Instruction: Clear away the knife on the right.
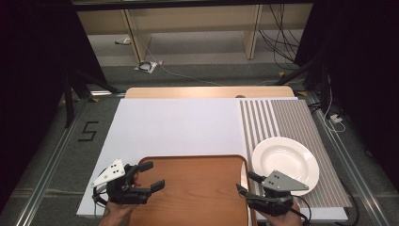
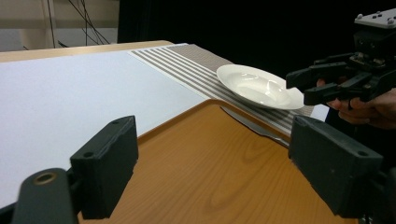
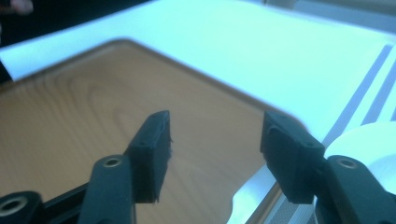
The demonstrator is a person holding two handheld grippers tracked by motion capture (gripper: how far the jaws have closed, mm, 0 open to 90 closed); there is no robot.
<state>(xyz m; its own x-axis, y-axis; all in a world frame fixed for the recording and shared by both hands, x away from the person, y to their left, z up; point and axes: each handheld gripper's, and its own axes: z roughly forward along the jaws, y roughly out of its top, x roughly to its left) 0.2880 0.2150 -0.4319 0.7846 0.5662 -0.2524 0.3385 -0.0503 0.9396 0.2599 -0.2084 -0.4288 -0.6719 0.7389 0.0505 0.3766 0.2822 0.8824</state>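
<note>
White table covering carries a wooden tray [image 1: 188,188], a knife [image 2: 254,127] lying along its right rim, and a white plate [image 1: 285,162] on the striped mat [image 1: 291,122]. Left gripper [image 1: 151,176] and right gripper [image 1: 244,183] are held with jaws spread, empty. The right gripper is best drawn clear without nudging the knife.

A wooden table [image 1: 207,92] carries a large white sheet [image 1: 174,127] that covers most of its top, leaving a strip of bare wood along the far edge. On the right side lies a grey striped placemat [image 1: 287,120]. A white deep plate [image 1: 285,162] rests on the placemat toward the near right corner. A wooden tray [image 1: 193,188] lies at the near edge, with a knife [image 2: 254,127] along its right rim.
</note>
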